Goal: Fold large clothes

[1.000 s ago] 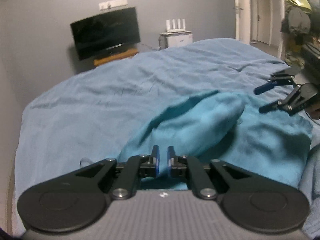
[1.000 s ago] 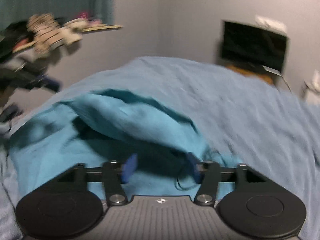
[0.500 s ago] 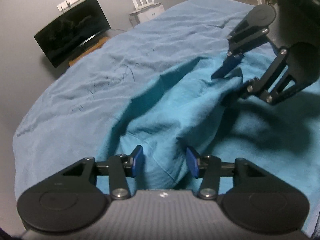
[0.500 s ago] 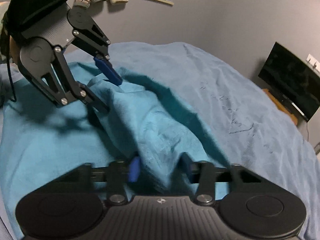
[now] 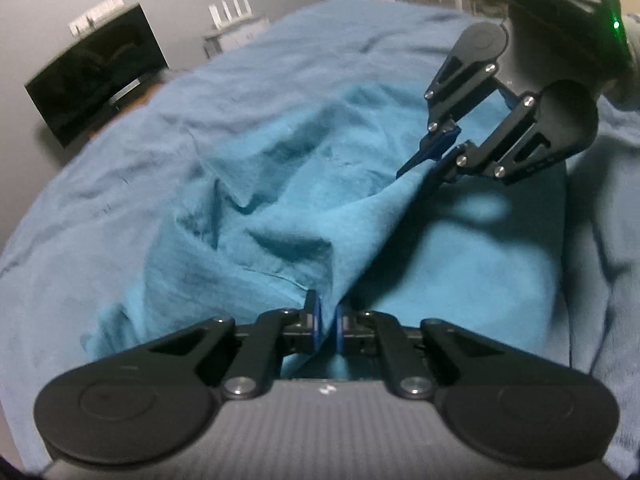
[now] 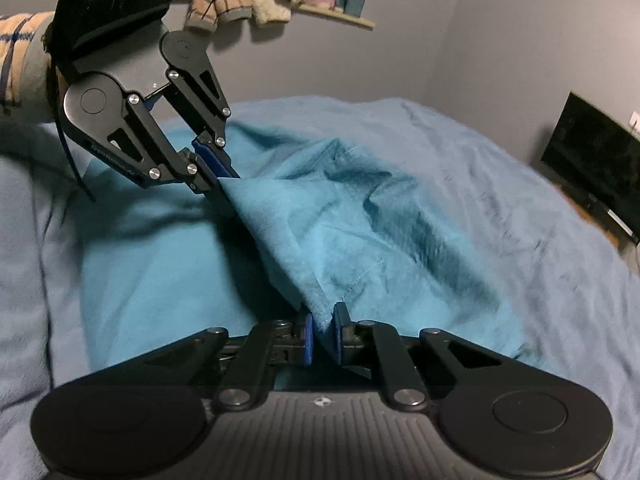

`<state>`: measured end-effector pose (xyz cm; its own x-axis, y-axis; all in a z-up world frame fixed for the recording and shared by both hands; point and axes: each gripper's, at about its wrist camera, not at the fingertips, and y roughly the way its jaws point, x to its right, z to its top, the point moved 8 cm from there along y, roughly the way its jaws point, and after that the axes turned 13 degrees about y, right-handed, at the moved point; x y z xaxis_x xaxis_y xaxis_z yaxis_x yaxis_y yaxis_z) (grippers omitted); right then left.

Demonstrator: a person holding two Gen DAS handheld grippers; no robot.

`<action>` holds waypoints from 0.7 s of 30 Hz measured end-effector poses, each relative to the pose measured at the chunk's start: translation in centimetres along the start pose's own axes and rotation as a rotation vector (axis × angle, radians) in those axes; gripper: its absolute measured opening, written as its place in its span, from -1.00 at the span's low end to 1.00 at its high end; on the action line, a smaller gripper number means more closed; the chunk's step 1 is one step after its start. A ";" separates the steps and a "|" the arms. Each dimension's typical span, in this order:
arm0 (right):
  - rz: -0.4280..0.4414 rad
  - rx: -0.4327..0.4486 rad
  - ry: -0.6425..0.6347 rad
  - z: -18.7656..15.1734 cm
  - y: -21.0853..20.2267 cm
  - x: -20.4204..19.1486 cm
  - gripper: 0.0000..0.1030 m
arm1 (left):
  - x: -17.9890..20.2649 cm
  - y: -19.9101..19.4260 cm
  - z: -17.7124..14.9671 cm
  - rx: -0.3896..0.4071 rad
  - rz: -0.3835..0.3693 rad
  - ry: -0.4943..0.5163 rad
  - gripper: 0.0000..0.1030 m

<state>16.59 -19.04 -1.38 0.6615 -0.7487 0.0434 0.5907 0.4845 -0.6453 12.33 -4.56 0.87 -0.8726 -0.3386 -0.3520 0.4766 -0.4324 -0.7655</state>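
A large teal garment point(image 5: 280, 200) lies on a blue-covered bed point(image 5: 100, 184). My left gripper point(image 5: 327, 326) is shut on a raised fold of the garment. My right gripper point(image 5: 420, 162) is shut on the same raised edge farther along. In the right wrist view the right gripper point(image 6: 322, 330) pinches the garment point(image 6: 360, 232), and the left gripper point(image 6: 224, 178) holds the far end of the taut edge. The fold stands lifted between both grippers, above the flat part of the garment point(image 6: 160, 272).
A dark television point(image 5: 96, 76) stands on a low stand beyond the bed, also in the right wrist view point(image 6: 596, 168). A white router point(image 5: 234, 16) sits on a small cabinet. A wall shelf with clothes point(image 6: 256, 4) hangs behind the bed.
Both grippers were open around the fold half a second ago. Both have closed on the garment's edge and pulled it taut between them.
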 end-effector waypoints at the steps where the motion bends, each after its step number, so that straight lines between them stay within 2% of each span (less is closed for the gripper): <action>1: 0.000 -0.015 -0.003 -1.0 0.5 -0.5 -0.78 | 0.5 0.4 -0.5 -0.008 -0.011 -0.007 -0.96; 8: -0.009 -0.029 0.022 -3.9 2.2 -0.9 -0.76 | 1.6 2.2 -3.1 -0.033 -0.053 -0.086 -0.95; 12: -0.029 -0.029 -0.001 -3.5 2.6 -0.8 -0.65 | 1.2 2.0 -2.8 -0.020 -0.056 -0.103 -0.93; 16: -0.007 0.008 0.013 -2.6 0.1 -1.7 -0.20 | -0.3 -0.8 -1.6 0.030 -0.031 -0.105 -0.91; 21: 0.085 0.114 0.123 1.0 -4.3 -0.3 -0.06 | -3.3 -5.9 1.4 0.160 -0.063 -0.120 -0.83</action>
<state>14.34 -20.48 2.09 0.6540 -0.7491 -0.1059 0.5879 0.5913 -0.5521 12.57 -2.05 7.35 -0.8868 -0.3996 -0.2322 0.4408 -0.5800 -0.6851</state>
